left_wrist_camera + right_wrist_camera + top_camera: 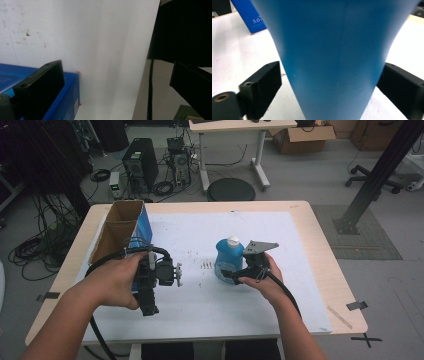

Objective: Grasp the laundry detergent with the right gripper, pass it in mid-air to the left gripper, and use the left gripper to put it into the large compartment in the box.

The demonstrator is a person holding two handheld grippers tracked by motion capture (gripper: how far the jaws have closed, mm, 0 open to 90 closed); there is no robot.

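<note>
A blue bottle (pixel 227 254) with a white cap stands upright in the middle of the white mat (pixel 210 315). My right gripper (pixel 231 275) reaches it from the right, and its jaws sit against both flanks of the bottle (pixel 332 62), shut on it low on the body. A blue box (pixel 145 227) with an open cardboard-brown top stands at the mat's left edge. My left gripper (pixel 150 295) is beside its near corner, open. One of its jaws lies against the box (pixel 67 100), the other far off over the table's edge, with nothing between them.
A few small dark bits (pixel 206 266) lie on the mat left of the bottle. The wooden table (pixel 320 250) extends beyond the mat. Behind it on the floor are computer towers (pixel 140 165), a round stool (pixel 231 189), cables and a second table (pixel 235 127).
</note>
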